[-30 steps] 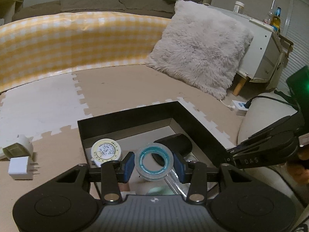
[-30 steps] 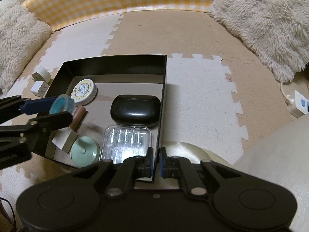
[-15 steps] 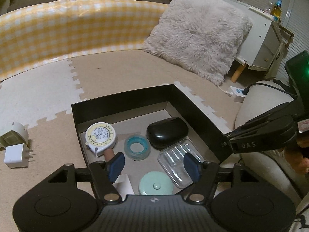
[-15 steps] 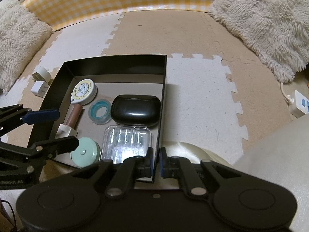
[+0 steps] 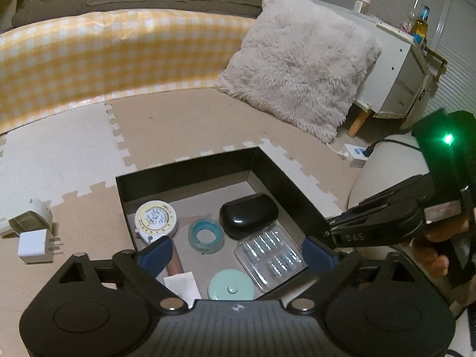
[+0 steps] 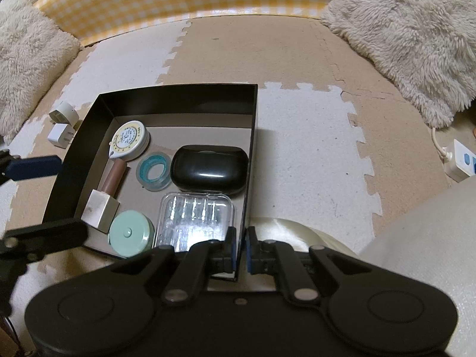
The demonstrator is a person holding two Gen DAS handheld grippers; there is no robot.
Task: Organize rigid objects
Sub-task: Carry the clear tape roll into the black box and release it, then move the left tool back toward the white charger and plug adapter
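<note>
Glossy black plastic case (image 6: 209, 172), clear ribbed plastic box (image 6: 196, 217), matte foam floor mat (image 6: 303, 136), super fluffy fabric pillow (image 5: 297, 65).

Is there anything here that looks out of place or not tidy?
Yes. Two white plug adapters lie on the floor mat, outside the left wall of the black box, while the other small things are inside it. In the box nothing looks spilled or broken. The right claw grips the box's wall.
</note>
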